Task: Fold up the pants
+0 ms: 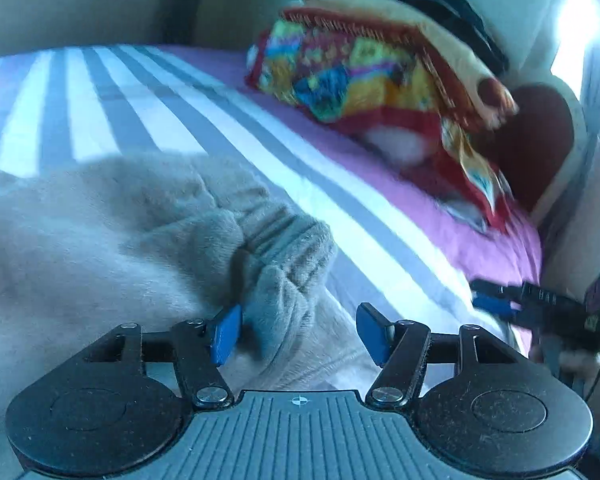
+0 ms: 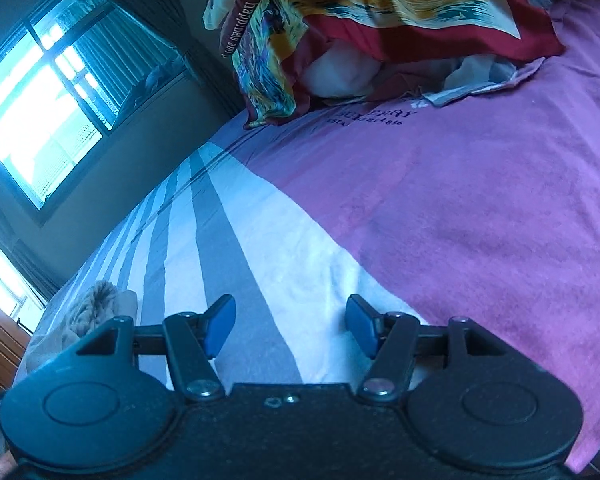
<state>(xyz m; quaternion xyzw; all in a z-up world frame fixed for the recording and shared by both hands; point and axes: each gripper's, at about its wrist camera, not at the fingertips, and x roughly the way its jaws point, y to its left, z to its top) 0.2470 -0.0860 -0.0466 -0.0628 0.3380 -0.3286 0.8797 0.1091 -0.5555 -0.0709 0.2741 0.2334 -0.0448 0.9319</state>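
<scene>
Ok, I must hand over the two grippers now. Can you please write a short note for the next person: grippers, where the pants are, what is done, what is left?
Left gripper: open. The ribbed cuff of the beige fleece pants lies between its pads, not pinched.
Right gripper: open and empty, over the striped bedsheet.
Pants: bunched on the striped part of the bed, to the left of the right gripper.
Colourful blanket pile sits at the far end, apart from the pants.
Done: no neat fold visible.
Left: probably spread the pants flat, then fold.
</scene>
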